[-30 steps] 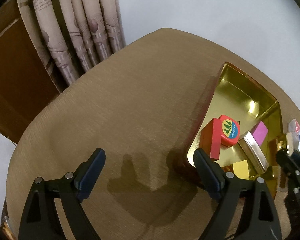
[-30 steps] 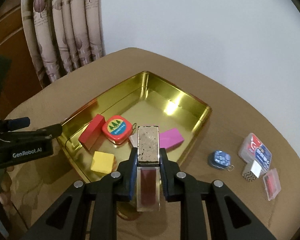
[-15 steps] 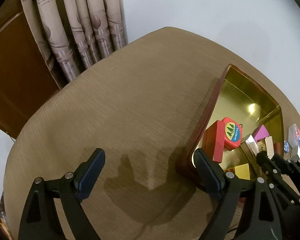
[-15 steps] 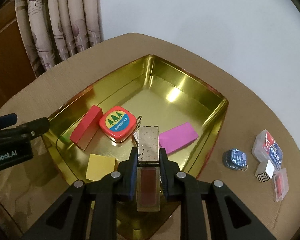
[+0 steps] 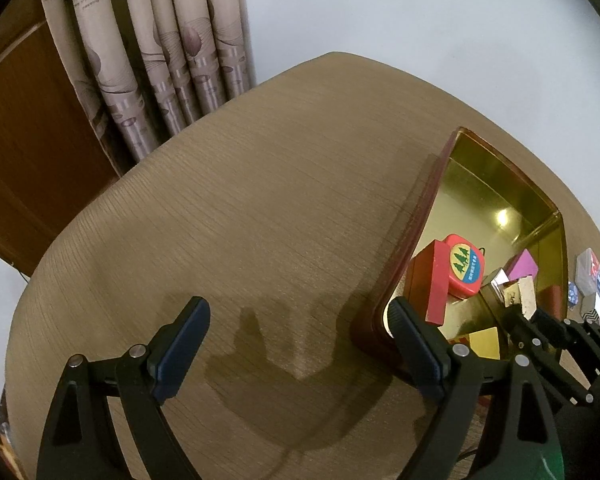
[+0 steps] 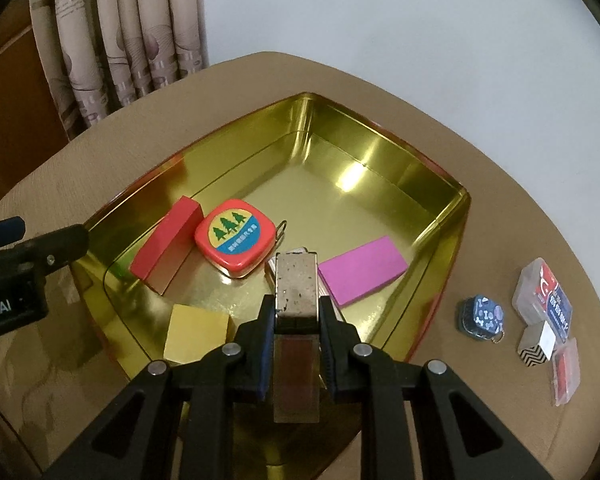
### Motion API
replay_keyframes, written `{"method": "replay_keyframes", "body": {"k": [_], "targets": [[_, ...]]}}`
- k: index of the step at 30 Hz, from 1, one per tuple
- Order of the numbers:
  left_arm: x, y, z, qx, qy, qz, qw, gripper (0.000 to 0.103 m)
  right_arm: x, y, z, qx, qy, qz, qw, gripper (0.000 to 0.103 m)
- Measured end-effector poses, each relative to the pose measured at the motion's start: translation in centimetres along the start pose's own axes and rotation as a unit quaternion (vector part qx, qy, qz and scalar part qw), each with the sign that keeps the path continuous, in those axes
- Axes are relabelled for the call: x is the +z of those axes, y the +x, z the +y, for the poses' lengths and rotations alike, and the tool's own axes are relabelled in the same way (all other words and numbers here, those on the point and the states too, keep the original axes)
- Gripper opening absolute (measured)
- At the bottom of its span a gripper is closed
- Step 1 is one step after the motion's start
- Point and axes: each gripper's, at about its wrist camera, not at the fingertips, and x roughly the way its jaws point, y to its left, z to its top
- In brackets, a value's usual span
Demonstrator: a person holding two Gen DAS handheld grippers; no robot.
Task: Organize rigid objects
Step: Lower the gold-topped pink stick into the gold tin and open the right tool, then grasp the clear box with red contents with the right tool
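A gold tin tray (image 6: 432, 176) sits on the round brown table (image 5: 260, 208). In it lie a red block (image 6: 166, 246), a red tape measure (image 6: 234, 236), a yellow block (image 6: 196, 332) and a pink block (image 6: 360, 276). My right gripper (image 6: 296, 316) is shut on a grey-brown rectangular block (image 6: 296, 288) and holds it over the tray's near part; the block also shows in the left wrist view (image 5: 520, 296). My left gripper (image 5: 296, 344) is open and empty over bare table left of the tray (image 5: 416, 216).
On the table right of the tray lie a small blue tape measure (image 6: 480, 316), a clear case with a red-blue card (image 6: 544, 292), a zigzag-patterned cube (image 6: 534, 346) and a clear red case (image 6: 566, 372). Curtains (image 5: 160, 52) hang behind the table.
My right gripper has moved forward and lower over the tray with the block in it. My left gripper has drifted slightly left, staying open.
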Motion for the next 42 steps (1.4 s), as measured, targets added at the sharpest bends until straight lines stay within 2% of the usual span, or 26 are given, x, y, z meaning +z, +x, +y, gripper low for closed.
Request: {"method": "replay_keyframes", "body": {"k": [4,9,14,22,28,32,36,42], "targets": [[-0.1,0.1,-0.1,0.001,0.000,-0.001,1.0000,0.088,0.1,-0.1,0.1,0.007,-0.001,0.003,1.000,0.021],[-0.1,0.1,-0.2,0.002,0.001,-0.001,1.0000,0.088,0.0,-1.0,0.1,0.001,0.000,-0.006,1.000,0.039],[-0.1,0.1,-0.4,0.009,0.007,-0.007,0.9999,0.088,0.1,-2.6,-0.5,-0.008,0.001,-0.019,1.000,0.039],[-0.2,-0.3,-0.7,0.021,0.021,-0.016,0.9994,0.089,-1.3,-6.0,-3.8,-0.003,0.041,-0.051,0.998,0.042],[-0.2,-0.4,-0.8,0.027,0.026,-0.021,0.9991,0.089,-4.9,-7.1,-8.6,-0.036,0.077,-0.046,0.995,0.046],[-0.3,-0.4,-0.8,0.031,0.029,-0.024,0.9988,0.089,-8.1,-6.9,-13.6,-0.071,0.121,-0.020,0.990,0.046],[-0.3,-0.7,-0.9,0.024,0.036,-0.039,0.9983,0.089,-10.6,-7.3,-18.9,-0.101,0.162,-0.019,0.981,0.049],[-0.4,-1.1,-1.5,0.025,0.049,-0.050,0.9972,0.089,-11.7,-7.4,-24.9,-0.106,0.152,-0.015,0.983,0.060]]}}
